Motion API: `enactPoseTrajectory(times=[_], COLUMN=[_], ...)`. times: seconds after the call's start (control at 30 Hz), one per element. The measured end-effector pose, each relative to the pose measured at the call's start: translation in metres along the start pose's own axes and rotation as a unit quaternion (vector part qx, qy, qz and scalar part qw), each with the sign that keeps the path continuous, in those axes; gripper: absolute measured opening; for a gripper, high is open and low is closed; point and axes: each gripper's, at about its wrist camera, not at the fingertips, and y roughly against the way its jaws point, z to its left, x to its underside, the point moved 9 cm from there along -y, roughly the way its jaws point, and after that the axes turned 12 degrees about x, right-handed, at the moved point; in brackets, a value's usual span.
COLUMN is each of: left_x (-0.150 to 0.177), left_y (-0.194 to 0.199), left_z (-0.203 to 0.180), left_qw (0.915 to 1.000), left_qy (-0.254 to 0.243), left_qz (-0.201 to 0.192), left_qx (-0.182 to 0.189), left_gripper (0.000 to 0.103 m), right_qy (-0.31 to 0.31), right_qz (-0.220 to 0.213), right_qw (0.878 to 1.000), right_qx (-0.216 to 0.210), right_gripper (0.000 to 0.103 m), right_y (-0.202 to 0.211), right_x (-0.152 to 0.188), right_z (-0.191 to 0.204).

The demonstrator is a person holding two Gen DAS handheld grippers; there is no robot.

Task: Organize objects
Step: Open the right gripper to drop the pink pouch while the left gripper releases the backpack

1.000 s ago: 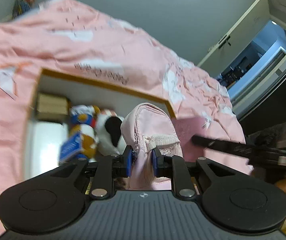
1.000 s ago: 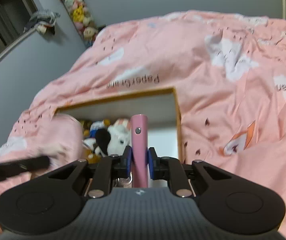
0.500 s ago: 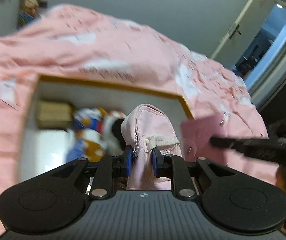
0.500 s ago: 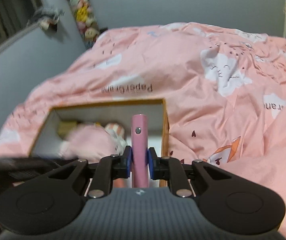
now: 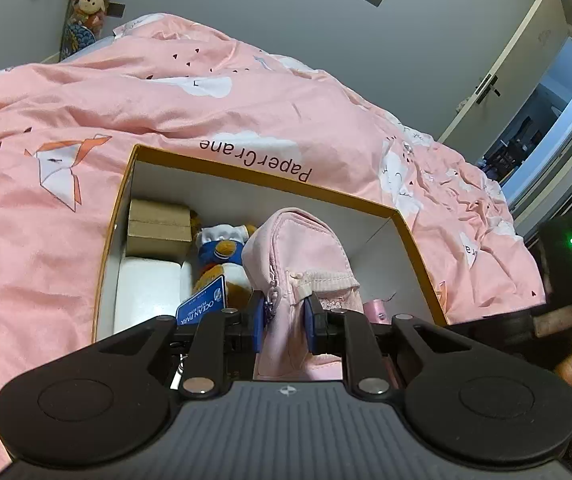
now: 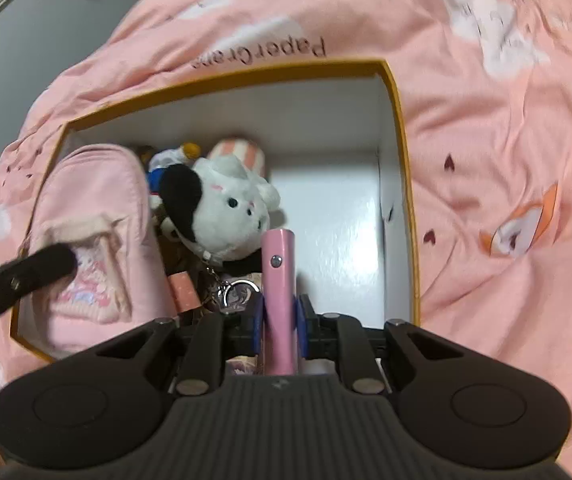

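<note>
Pink pouch (image 5: pixel 298 248), tube (image 6: pixel 280 280) (both gripped)

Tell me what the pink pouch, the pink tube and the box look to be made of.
Pink pouch: soft woven fabric, matte; stitched seams, zipper. Pink tube: probably metal or hard plastic; smooth, satin sheen. Box: likely cardboard; thin mustard rim, glossy white inside.
</note>
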Motion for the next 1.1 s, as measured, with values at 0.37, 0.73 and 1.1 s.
enactPoseTrajectory(times=[0.37,0.73,1.1], left_x=[0.005,0.014,0.029], left_y=[-0.006,-0.020,-0.103], left_z=[0.004,-0.015,-0.048], left_qw=[0.9996,0.9984,0.9927], left_qy=[0.006,0.008,0.024], left_qz=[0.011,0.031,0.104], left_qx=[0.025,0.047,0.055], left_gripper=[0.022,0.022,0.022], right_qy=[0.031,0.009,-0.107], right_qz=[0.006,-0.156,-0.245], right_qw=[0.998,0.984,0.959], right_qx=[0.046,0.090,0.095], right_gripper=[0.019,0.026,0.038], right_y=[-0.007,0.062,0.072], right_x=[0.001,-0.001,0.023], right_z=[0.003,-0.032,-0.094])
